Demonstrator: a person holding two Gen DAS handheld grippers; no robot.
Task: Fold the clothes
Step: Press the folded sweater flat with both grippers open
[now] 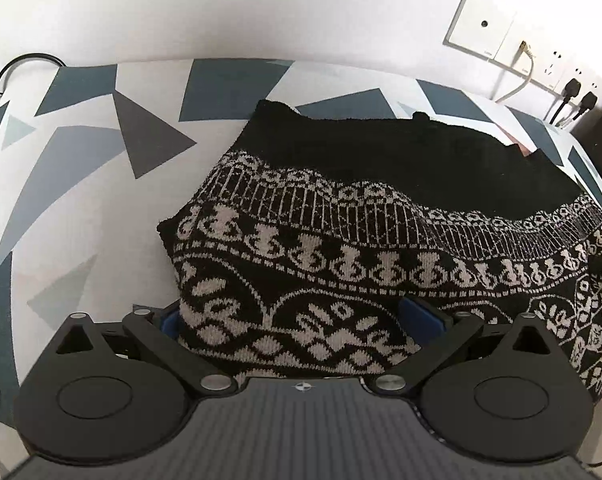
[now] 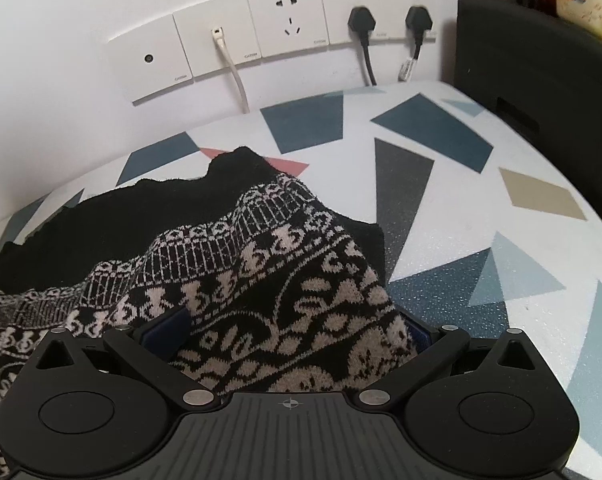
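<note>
Left wrist view: the left claw (image 1: 299,320) has its blue pads set wide, with a thick bunch of the sweater (image 1: 341,240) filling the gap between them; whether the pads press the knit or merely straddle it I cannot tell. The sweater, black with a cream pattern, lies on the desk (image 1: 81,200), its plain black part toward the wall and the patterned part near the claw. It looks at least doubled over, since the near edge is rounded and thick. Wall sockets (image 1: 501,36) sit at the far right; their small lettering is too blurred to read.

Right wrist view: the right claw (image 2: 297,330) likewise stands wide, with the sweater's other near corner (image 2: 281,320) heaped between its pads; again the grip is unclear. The cloth rises in a ridge toward the claw and slopes down to the desk (image 2: 481,220). The sockets (image 2: 289,20) carry tiny grey brand marks, unreadable. A black box (image 2: 541,60) stands at the right.

By my judgement a fold is under way, with both near corners at the claws; how many folds remain cannot be settled.
</note>
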